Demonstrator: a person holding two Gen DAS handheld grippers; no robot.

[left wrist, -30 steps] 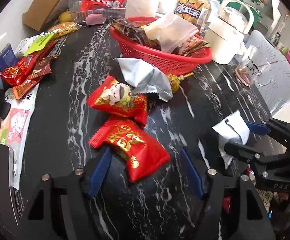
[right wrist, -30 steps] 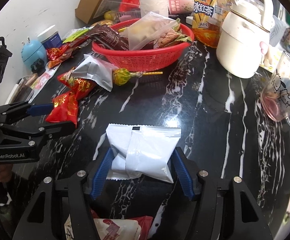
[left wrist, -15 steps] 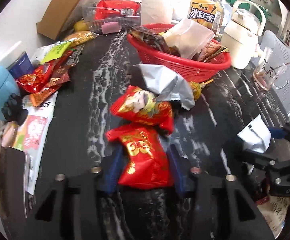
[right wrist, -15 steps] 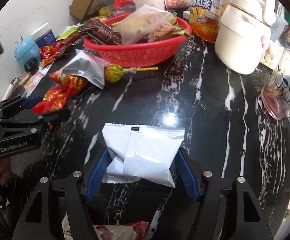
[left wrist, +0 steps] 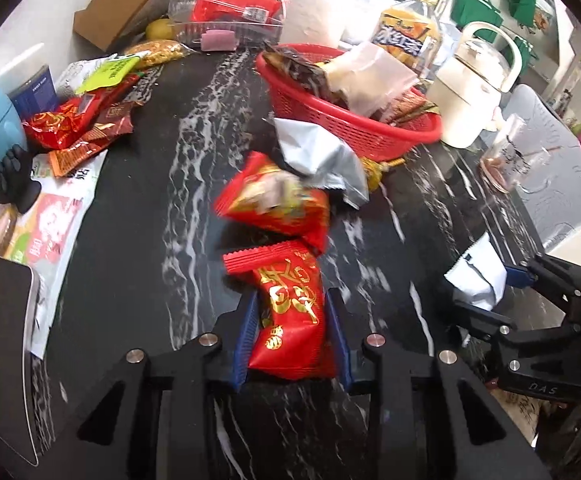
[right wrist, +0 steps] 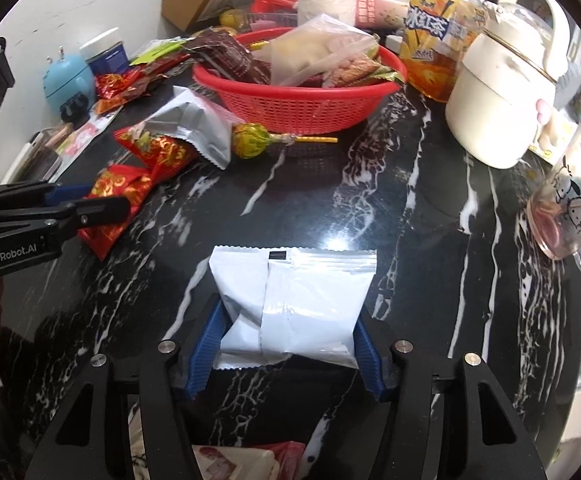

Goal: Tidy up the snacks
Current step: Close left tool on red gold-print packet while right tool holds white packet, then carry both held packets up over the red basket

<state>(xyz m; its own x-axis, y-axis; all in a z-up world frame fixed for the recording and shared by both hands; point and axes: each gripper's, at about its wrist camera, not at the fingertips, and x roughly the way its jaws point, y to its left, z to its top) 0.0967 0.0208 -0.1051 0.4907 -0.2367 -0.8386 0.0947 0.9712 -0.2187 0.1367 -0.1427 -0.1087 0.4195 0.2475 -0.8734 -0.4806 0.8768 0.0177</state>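
My left gripper (left wrist: 290, 304) is shut on a red snack packet with gold characters (left wrist: 290, 276), which lies lengthwise between the blue pads on the black marble table (left wrist: 138, 240). My right gripper (right wrist: 288, 332) has a white packet (right wrist: 294, 292) between its pads. Its jaws are closing, and both pads touch the packet's sides. The left gripper (right wrist: 90, 200) shows at the left of the right wrist view, still holding the red packet (right wrist: 118, 188). A red basket (left wrist: 354, 128) part full of snacks stands beyond.
A second red packet (left wrist: 278, 204), a silver packet (left wrist: 318, 156) and a lollipop (right wrist: 250, 140) lie before the basket. A cream kettle (right wrist: 498, 92), tea bottle (right wrist: 438, 40) and glass mug (right wrist: 570, 208) stand right. More snacks (left wrist: 78, 120) pile at the left edge.
My left jaws closed onto the red packet, which turned to lie along the fingers. My right jaws widened a little, then narrowed onto the white packet. Neither hand travelled.
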